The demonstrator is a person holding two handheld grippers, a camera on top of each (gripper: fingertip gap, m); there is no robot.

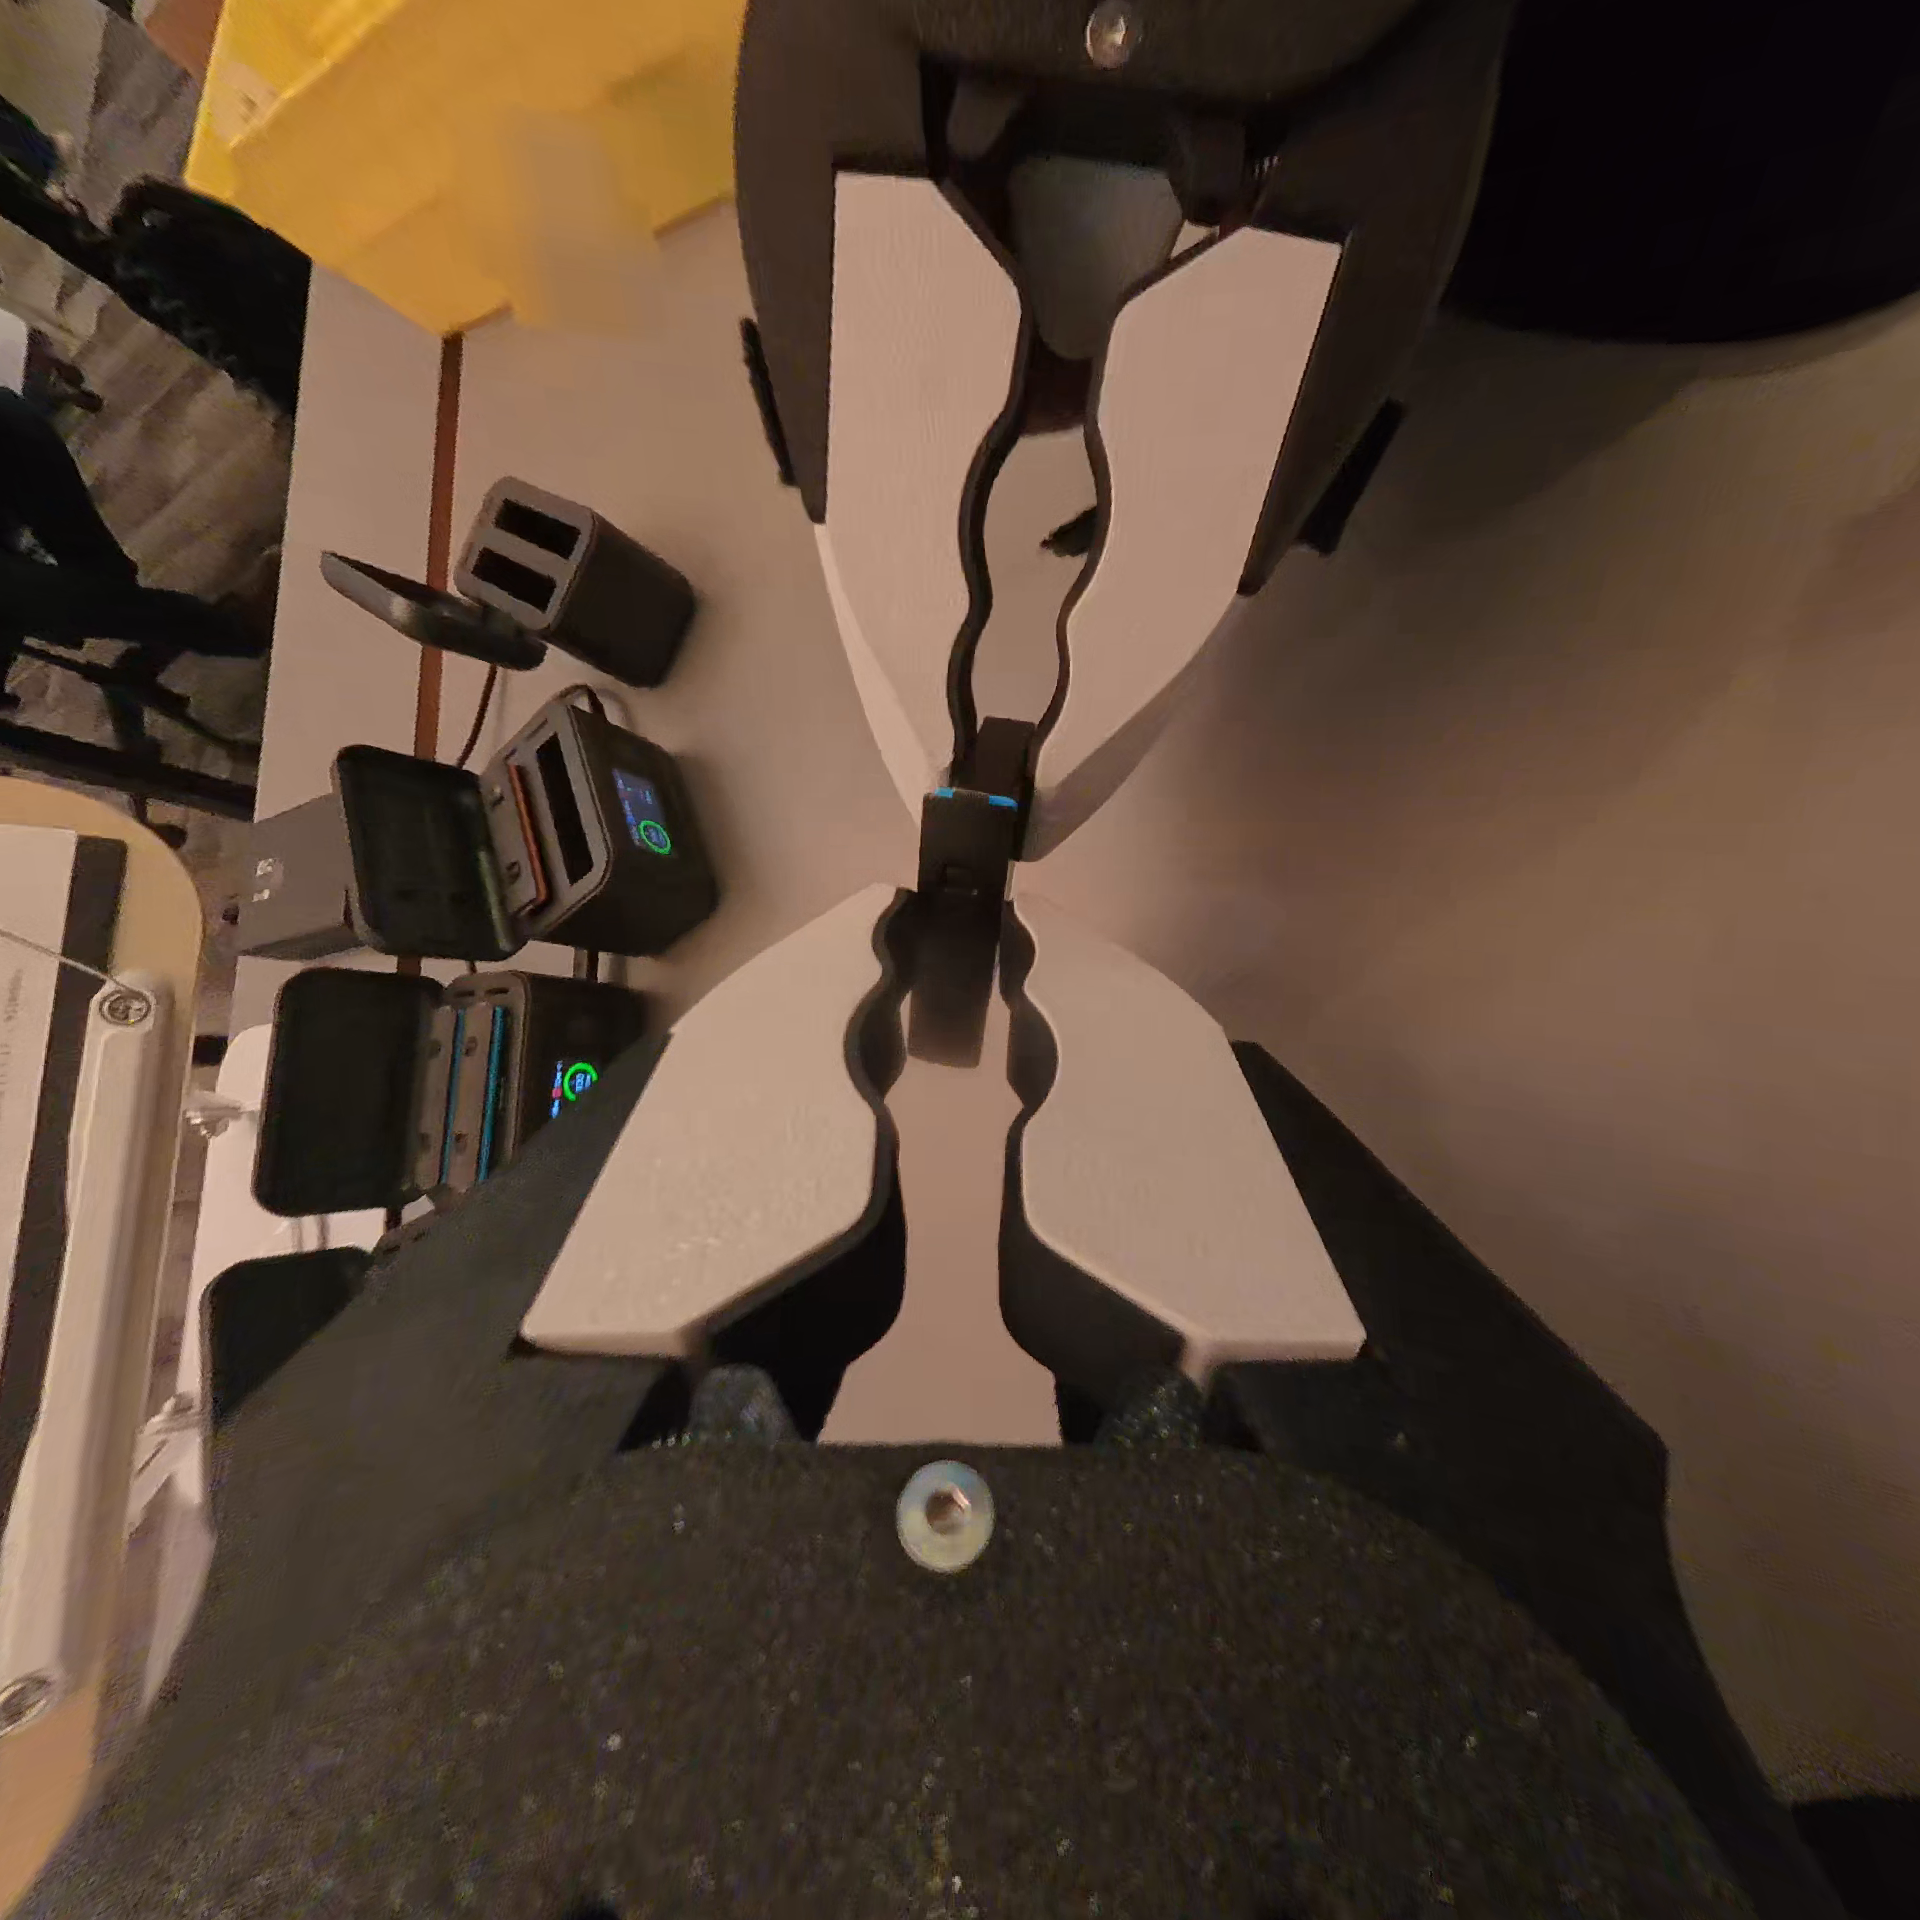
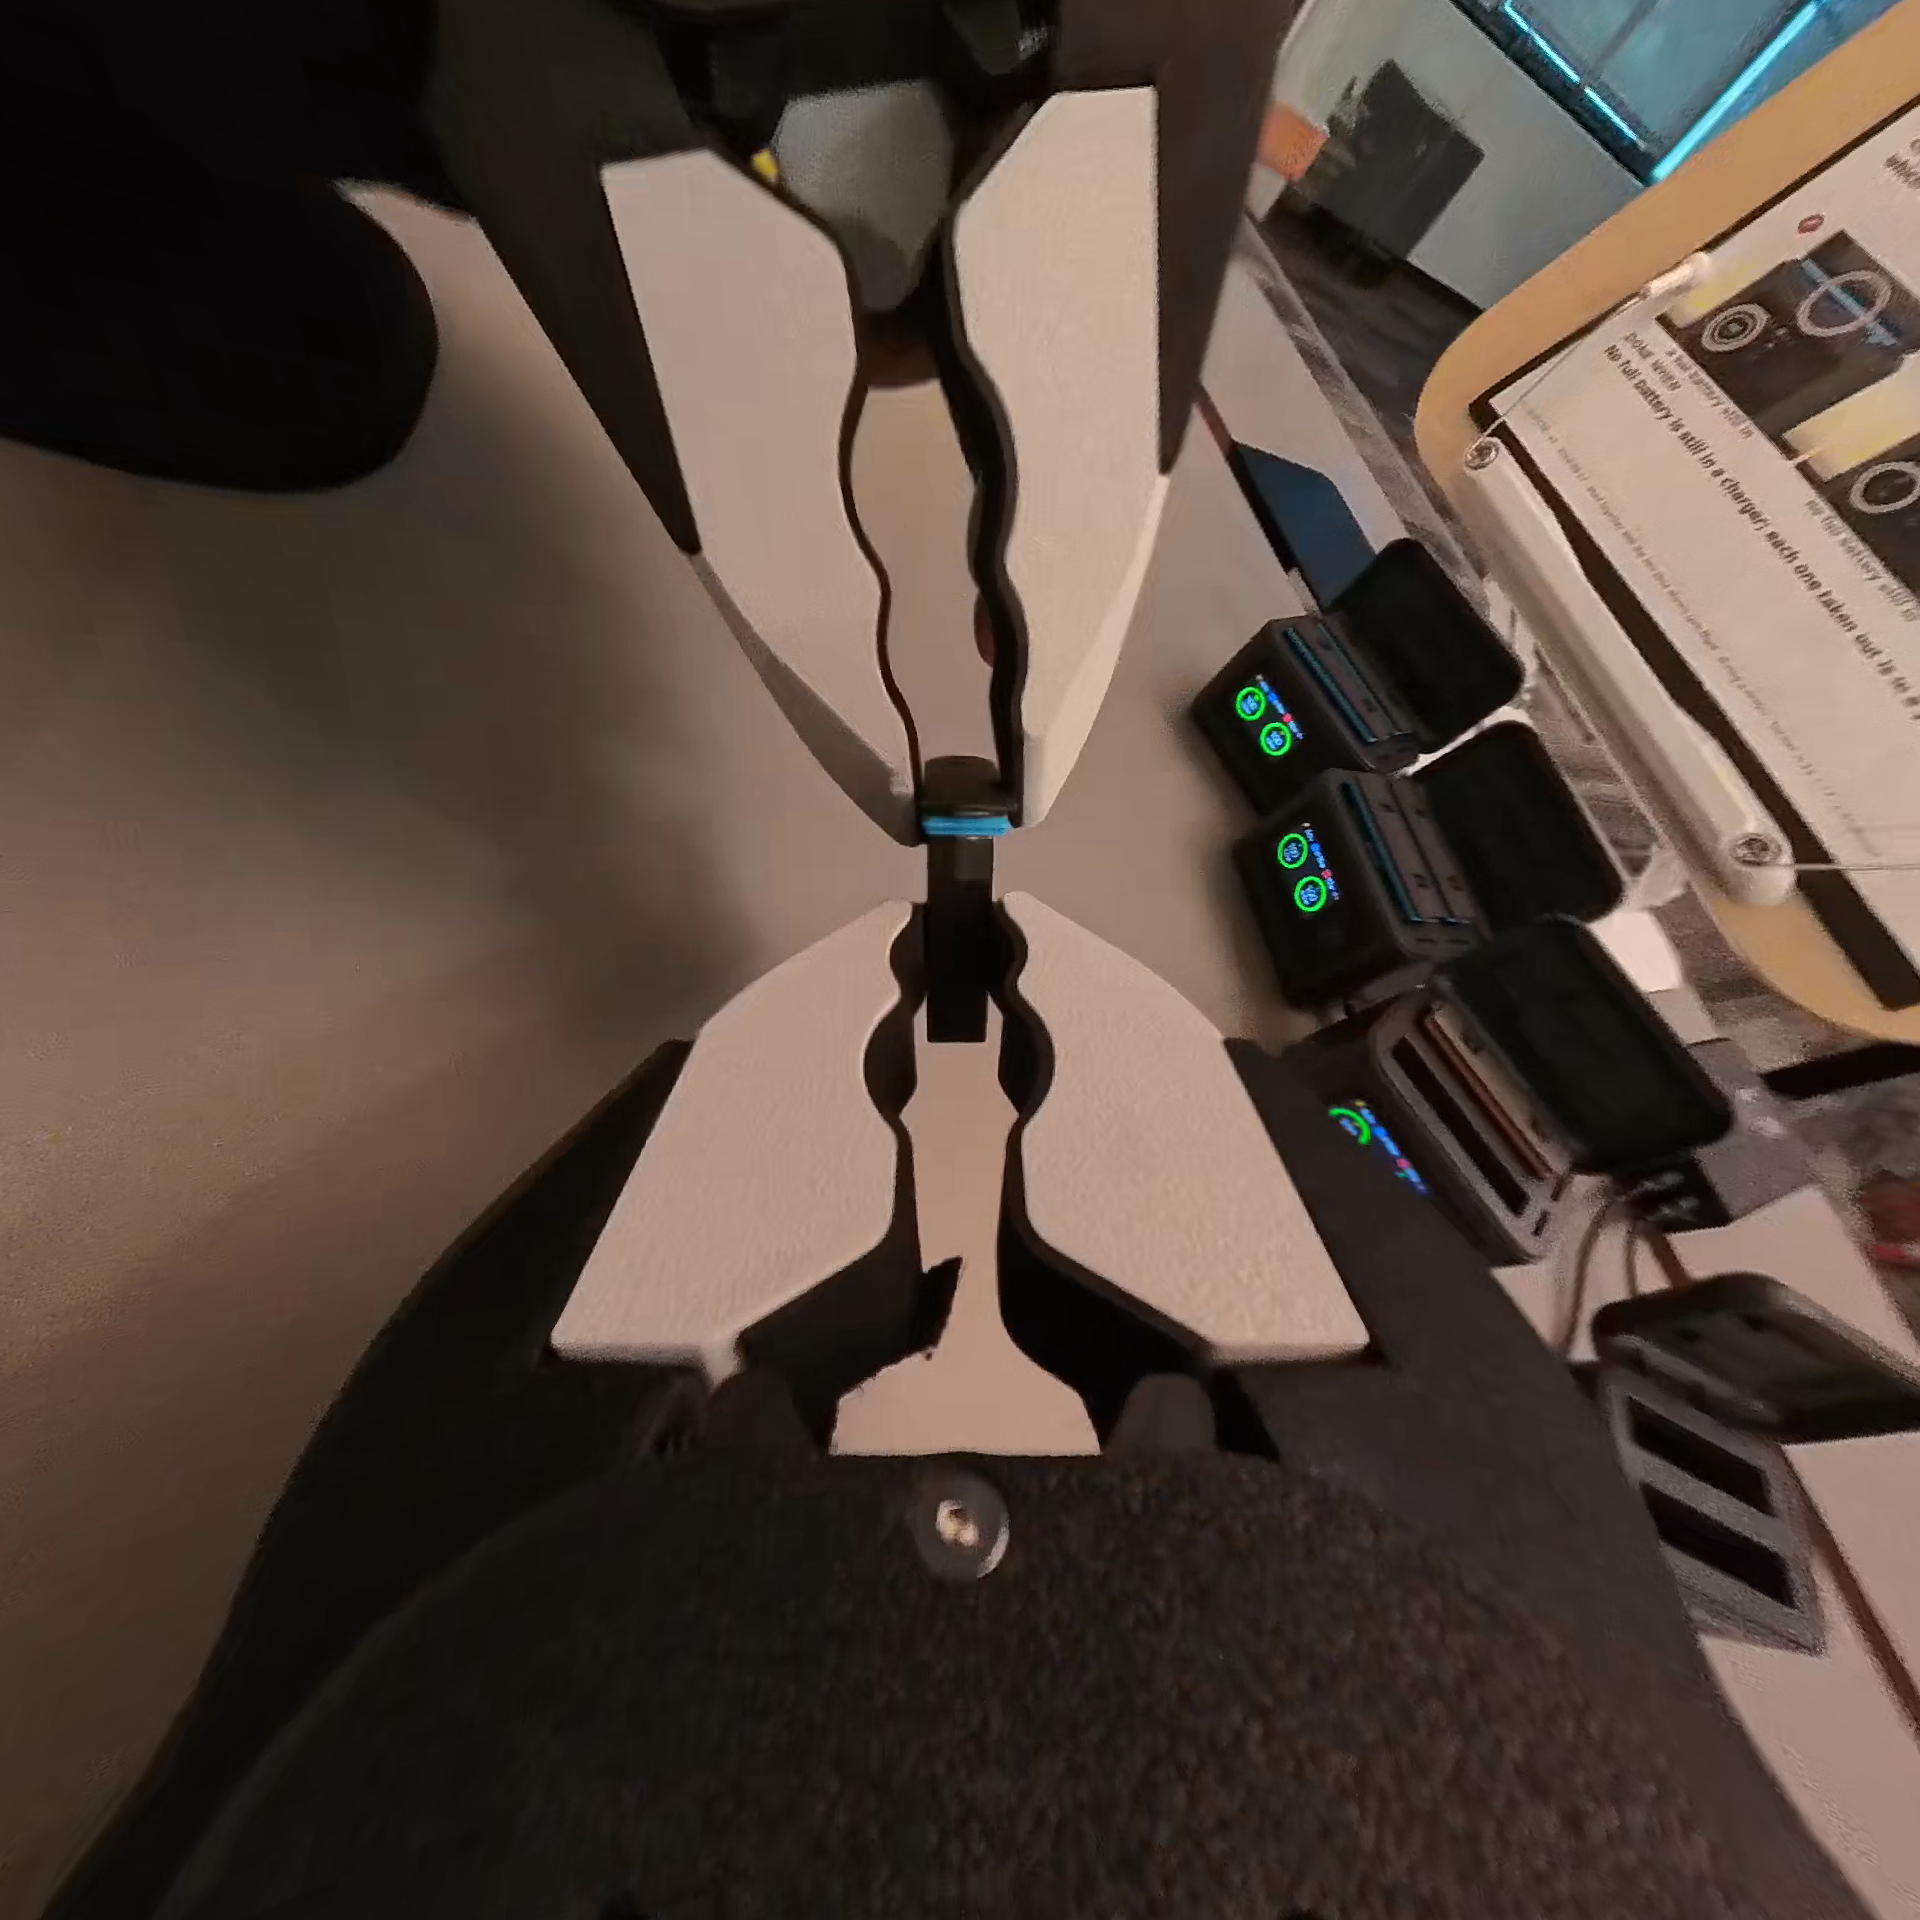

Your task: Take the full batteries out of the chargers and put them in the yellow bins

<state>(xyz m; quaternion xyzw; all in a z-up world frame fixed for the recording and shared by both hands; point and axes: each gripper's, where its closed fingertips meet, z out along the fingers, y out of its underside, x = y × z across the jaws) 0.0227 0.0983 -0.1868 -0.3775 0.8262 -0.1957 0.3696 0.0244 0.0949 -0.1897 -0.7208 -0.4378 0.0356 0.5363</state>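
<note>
Black, with a blue band, one battery [image 1: 964, 894] sat pinched between both claws at once: the left gripper [image 1: 951, 935] and the right gripper [image 2: 956, 925] were each clenched on an end, over the white table [image 1: 1558, 935], mid hand-over as I judged it. Not yet binned; the yellow bin [image 1: 436, 145] waited well apart. I counted four chargers [image 2: 1340, 894] with lids open; two held batteries, two looked emptied.

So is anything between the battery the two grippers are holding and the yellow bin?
Nothing visible. The small black battery with the blue stripe is pinched between both grippers above bare white table; the yellow plastic bin sits beyond, up left.
</note>
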